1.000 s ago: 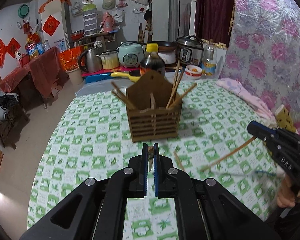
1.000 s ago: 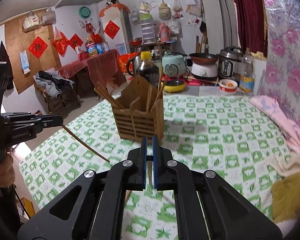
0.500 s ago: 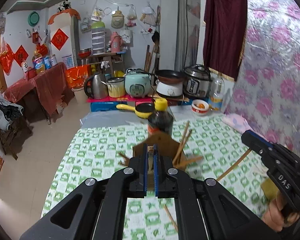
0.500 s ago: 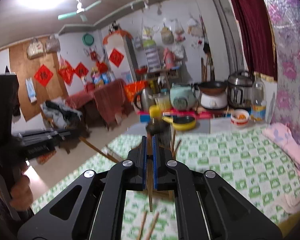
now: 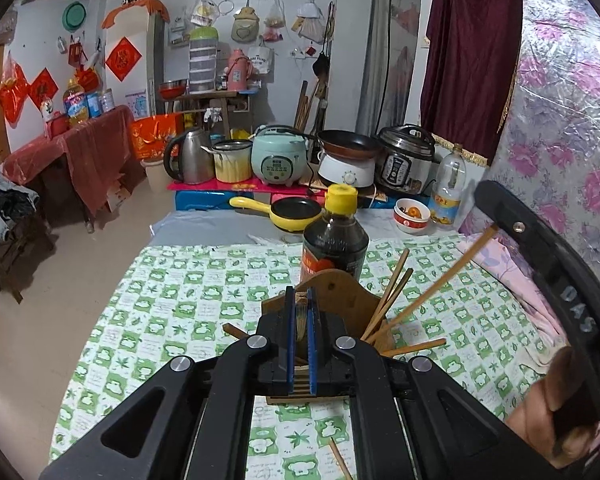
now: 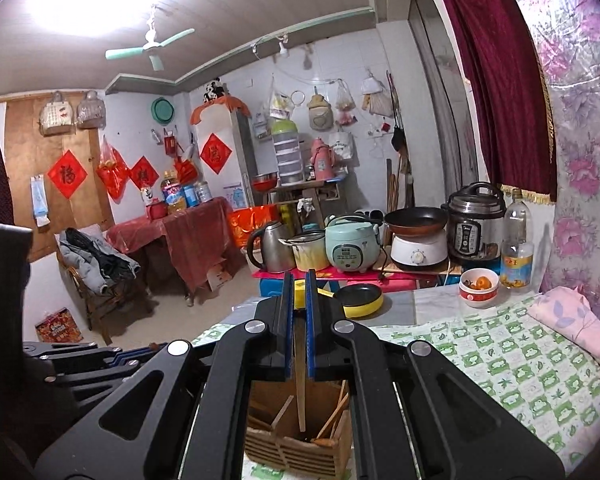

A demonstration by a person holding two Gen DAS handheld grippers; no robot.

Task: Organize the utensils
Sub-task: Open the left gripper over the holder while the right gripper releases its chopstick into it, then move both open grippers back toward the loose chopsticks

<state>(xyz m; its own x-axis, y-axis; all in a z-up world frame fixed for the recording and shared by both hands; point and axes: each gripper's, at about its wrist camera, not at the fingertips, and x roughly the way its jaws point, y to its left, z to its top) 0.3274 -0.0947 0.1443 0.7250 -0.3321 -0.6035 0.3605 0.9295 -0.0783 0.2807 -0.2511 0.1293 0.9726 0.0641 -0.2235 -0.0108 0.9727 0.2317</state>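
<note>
Both tools have risen and closed in on the wooden holder (image 5: 342, 292) since the earlier frames, when they hung back over the near part of the table (image 5: 172, 312); the room beyond now fills more of each view.

Nearest, on the checked cloth by the near edge of the table, one loose chopstick (image 5: 339, 459) lies not yet collected. Above it the left tool (image 5: 300, 344) has its jaws drawn narrow, with a thin pale sliver between the blue pads that looks like a chopstick seen end-on, though this cannot be confirmed. The right tool (image 6: 299, 320) is clamped on a chopstick (image 6: 300, 392) that hangs tip-down into the holder's open top, among sticks already leaning there. In the left view this same stick (image 5: 440, 276) slants from the right tool (image 5: 496, 216) down into the right compartment.

Step in hand, as judged: delivering sticks into the holder. The next move calls for parting the right tool's jaws once the tip sits well inside a compartment, without knocking the leaning sticks; the left tool would then need to line up over the holder likewise.

Just behind the holder stands a dark sauce bottle (image 5: 335, 240); toward the far edge, a yellow pan (image 5: 296, 212) and a row of cookers.
</note>
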